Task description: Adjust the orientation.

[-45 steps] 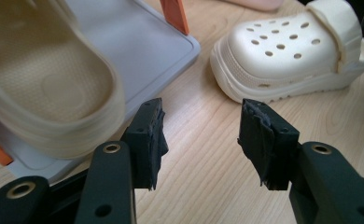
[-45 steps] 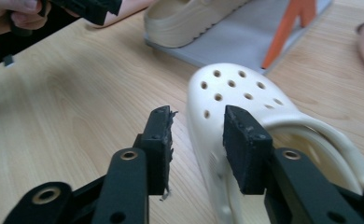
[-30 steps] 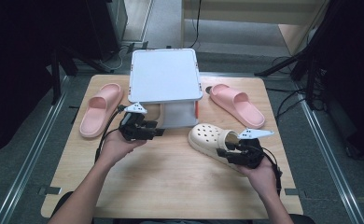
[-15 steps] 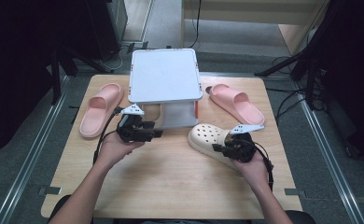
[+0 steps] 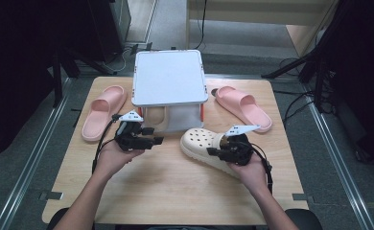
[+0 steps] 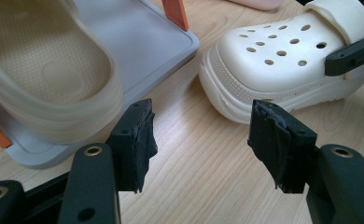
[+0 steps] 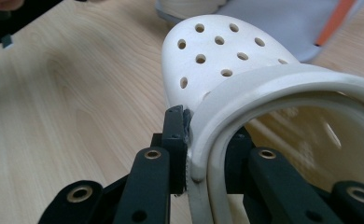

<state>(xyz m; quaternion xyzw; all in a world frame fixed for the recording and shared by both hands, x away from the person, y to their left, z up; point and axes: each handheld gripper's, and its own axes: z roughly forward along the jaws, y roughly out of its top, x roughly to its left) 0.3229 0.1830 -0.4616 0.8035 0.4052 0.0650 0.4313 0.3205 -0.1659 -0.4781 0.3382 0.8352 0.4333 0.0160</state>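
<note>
A cream clog [image 5: 202, 143] [image 7: 217, 56] lies on the wooden table, toe toward the rack. My right gripper [image 5: 216, 150] [image 7: 201, 140] has just been closing and is now shut on the clog's side rim, one jaw outside and one inside. A second cream clog [image 6: 45, 70] [image 5: 158, 122] rests on the lower grey shelf [image 6: 138, 42] of the rack. My left gripper [image 5: 154, 135] [image 6: 201, 140] hovers just in front of it. Its jaws have just been opening, and only bare table lies between them.
The white two-level rack [image 5: 168, 84] stands at the table's back centre. One pink slipper [image 5: 103, 112] lies to its left, another [image 5: 245, 108] to its right. Bare wood runs along the front of the table [image 5: 175, 191].
My right gripper slid left onto the clog on the table and closed on its rim. The left gripper's jaws spread wider; that hand stayed by the rack.
</note>
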